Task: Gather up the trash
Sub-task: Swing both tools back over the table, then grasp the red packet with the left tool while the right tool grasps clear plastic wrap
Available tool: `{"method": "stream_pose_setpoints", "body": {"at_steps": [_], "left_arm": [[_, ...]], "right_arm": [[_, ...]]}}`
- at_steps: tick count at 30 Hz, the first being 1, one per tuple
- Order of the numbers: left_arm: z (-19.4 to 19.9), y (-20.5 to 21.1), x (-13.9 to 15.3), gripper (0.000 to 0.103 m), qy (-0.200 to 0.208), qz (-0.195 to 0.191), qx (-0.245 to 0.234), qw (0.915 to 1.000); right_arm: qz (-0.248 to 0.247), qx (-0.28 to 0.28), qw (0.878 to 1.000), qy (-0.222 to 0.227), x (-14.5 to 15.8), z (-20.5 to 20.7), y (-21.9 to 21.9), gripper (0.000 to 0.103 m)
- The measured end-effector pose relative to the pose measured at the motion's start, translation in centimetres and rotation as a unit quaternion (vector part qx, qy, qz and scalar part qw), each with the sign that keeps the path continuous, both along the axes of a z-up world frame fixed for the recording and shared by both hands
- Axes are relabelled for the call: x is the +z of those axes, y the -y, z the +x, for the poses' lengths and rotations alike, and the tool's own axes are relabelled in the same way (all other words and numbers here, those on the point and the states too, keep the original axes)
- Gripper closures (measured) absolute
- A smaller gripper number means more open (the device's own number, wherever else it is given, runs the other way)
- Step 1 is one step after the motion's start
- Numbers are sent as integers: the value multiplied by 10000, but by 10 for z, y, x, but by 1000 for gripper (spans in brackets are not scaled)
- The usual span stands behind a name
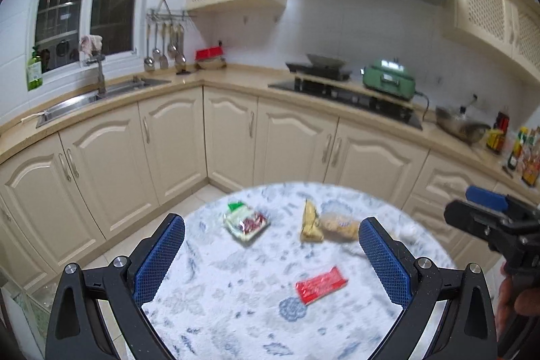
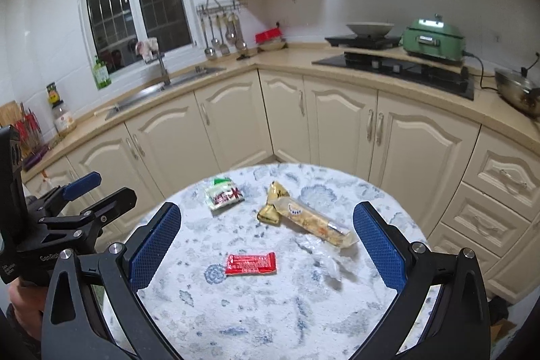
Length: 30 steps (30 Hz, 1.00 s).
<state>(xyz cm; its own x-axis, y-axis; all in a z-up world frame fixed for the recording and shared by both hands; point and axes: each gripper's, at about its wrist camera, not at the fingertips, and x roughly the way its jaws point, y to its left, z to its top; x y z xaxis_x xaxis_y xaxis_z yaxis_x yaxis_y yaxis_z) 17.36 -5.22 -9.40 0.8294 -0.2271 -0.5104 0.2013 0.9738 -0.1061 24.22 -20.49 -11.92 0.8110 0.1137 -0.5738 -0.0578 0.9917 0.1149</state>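
Note:
A round table with a white and blue patterned cloth point(image 1: 236, 309) point(image 2: 270, 319) holds trash. A red wrapper point(image 1: 321, 285) point(image 2: 250, 264) lies in the middle. A green and white packet point(image 1: 245, 221) point(image 2: 223, 193) lies at the far left. A gold wrapper point(image 1: 310, 221) point(image 2: 275, 203) touches a clear biscuit sleeve point(image 1: 339, 223) point(image 2: 319, 223). Crumpled clear plastic point(image 2: 325, 258) lies near it. My left gripper point(image 1: 271, 258) is open and empty above the table's near edge. My right gripper point(image 2: 266, 250) is open and empty, also above the near edge.
Cream kitchen cabinets point(image 1: 233, 137) point(image 2: 337, 123) wrap around behind the table. The counter carries a sink point(image 1: 98, 97), a hob point(image 2: 395, 70), a green cooker point(image 2: 433, 43) and a wok point(image 2: 516, 90). Drawers point(image 2: 489, 208) stand at the right.

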Motion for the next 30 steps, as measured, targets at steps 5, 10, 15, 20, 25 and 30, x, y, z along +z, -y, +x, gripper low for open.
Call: {"method": "stream_pose_setpoints", "body": {"at_steps": [5,10,15,20,25,30], "left_arm": [[34,12,-36,1,-363,389,-480,9974],[71,30,-76,1,-730,680,-1035,9896],[113,57,-112,5,-1070,947,-1492,9784],[144,78,-141,28,-1442,1144,-1878,9648],[160,86,-145,61,-1585,1057,-2159,9577],[178,85,-145,82,-1709,808,-2092,9594]], "right_arm": [[73,-114,9991,-406,-36,16,8,0],[157,-336,9962,-784,-71,28,24,0],[261,-538,9919,-1117,-99,42,45,0],[317,-618,9878,-1395,-126,58,56,0],[320,-636,9855,-1541,-148,76,58,4],[59,-602,9857,-1575,-164,92,49,21]]}}
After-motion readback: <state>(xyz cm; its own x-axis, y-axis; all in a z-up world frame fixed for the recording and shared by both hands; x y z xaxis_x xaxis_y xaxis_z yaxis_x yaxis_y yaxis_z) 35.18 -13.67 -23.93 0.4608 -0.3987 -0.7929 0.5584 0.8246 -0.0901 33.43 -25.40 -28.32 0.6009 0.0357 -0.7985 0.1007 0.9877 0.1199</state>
